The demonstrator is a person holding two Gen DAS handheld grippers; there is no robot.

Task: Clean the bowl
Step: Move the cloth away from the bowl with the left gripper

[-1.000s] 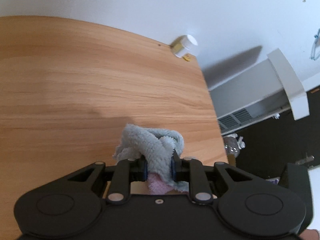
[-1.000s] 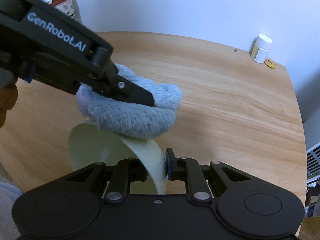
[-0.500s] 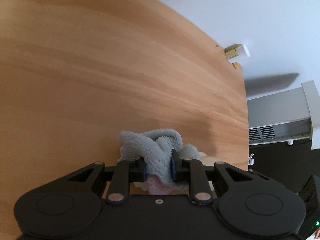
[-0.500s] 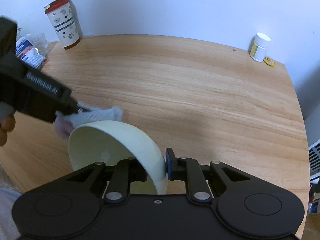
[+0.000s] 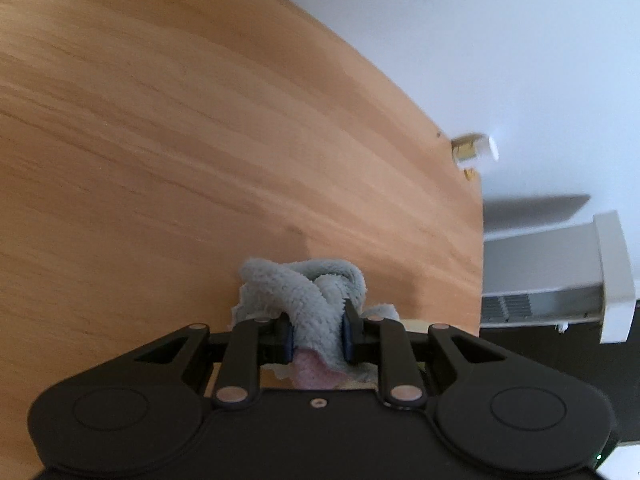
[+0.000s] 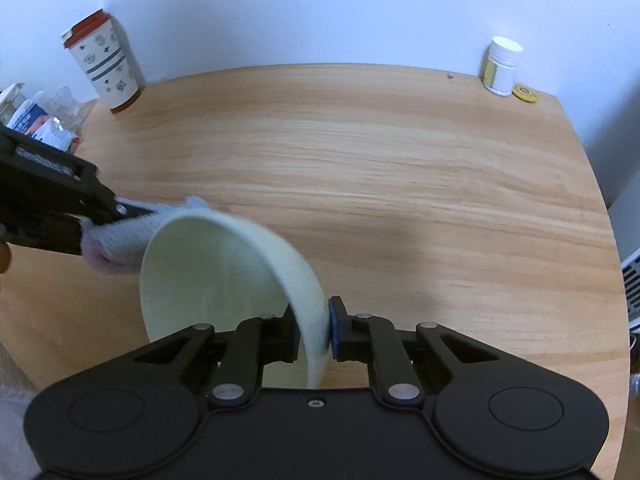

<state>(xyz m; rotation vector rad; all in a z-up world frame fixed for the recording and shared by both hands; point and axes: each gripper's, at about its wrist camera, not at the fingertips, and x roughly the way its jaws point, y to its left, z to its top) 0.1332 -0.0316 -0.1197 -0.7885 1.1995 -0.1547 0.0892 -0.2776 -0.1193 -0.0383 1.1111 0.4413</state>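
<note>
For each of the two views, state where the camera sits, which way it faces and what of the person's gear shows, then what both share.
Left wrist: on the left gripper, facing down across the wooden table; its fingers pinch a grey cloth.
Right wrist: on the right gripper, facing down towards the wall; its jaws, which just closed further, clamp the cream bowl by its rim; the left gripper enters at left.
Shared: table, cloth, white pill bottle, yellow cap.
</note>
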